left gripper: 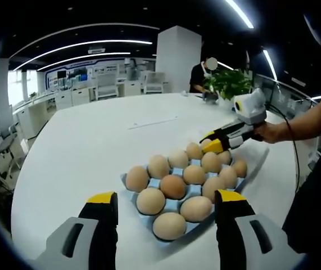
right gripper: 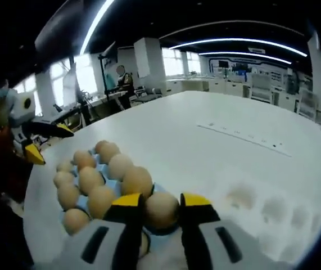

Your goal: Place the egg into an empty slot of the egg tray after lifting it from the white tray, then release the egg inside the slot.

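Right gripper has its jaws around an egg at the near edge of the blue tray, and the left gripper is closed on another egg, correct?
Not quite. In the left gripper view the left gripper is open and empty, hovering short of the blue tray. The rest holds: in the right gripper view the right gripper has its jaws around an egg at the tray's near edge.

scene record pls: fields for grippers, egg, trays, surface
left gripper: open, empty, jaws wide apart, hovering short of the blue tray
right gripper: jaws close on either side of a brown egg at the tray's edge; firm grip or release unclear
egg tray: light blue, on the table, holding about a dozen brown eggs
white tray: white moulded tray with empty hollows, beside the blue tray
table: large, white
background: potted plant, person seated at the far edge
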### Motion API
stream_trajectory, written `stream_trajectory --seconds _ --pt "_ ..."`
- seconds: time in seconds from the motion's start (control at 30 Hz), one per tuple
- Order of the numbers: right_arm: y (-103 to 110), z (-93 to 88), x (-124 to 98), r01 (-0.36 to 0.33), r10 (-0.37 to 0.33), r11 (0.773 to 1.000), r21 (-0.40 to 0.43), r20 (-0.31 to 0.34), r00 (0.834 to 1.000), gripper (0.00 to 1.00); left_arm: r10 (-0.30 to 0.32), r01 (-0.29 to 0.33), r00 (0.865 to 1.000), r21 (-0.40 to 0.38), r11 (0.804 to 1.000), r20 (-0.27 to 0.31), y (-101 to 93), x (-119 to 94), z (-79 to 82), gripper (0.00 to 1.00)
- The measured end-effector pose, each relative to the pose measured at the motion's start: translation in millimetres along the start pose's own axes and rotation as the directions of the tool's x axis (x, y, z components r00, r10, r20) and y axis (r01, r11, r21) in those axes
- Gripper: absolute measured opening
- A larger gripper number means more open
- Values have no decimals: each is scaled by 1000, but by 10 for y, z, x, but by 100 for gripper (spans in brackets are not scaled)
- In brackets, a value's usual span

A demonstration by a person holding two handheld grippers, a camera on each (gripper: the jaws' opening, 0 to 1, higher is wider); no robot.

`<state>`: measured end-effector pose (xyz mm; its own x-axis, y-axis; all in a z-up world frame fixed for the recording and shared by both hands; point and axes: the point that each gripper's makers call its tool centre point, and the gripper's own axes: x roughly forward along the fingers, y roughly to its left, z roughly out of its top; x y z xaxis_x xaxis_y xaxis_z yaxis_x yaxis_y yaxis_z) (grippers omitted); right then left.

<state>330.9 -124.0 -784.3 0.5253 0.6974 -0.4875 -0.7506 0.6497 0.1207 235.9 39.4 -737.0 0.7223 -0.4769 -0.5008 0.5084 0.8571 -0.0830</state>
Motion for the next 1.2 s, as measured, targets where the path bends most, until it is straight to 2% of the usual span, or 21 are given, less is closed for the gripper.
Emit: stream_trajectory --seconds 0.33,0.57,0.9,1.03,1.1,1.2 --pt "7 -1 -2 -3 3 1000 -18 3 1000 26 -2 2 1000 -2 1000 10 -21 0 19 69" --pt "13 3 -5 -15 15 1000 -5 18 1000 28 3 -3 1000 4 1000 3 -33 13 23 69" --pt "33 23 -18 -25 23 999 25 54 998 33 29 -29 999 -9 1000 14 -29 -79 7 69" --pt "49 112 -59 -44 29 992 122 120 992 41 47 -46 999 -24 999 19 -6 -103 8 69" --pt "31 209 -129 -62 26 982 177 197 980 42 60 -59 998 -31 998 30 -4 -133 46 69" --pt "-33 301 -252 -80 -3 956 284 279 960 43 78 -76 996 -38 996 52 11 -181 109 69"
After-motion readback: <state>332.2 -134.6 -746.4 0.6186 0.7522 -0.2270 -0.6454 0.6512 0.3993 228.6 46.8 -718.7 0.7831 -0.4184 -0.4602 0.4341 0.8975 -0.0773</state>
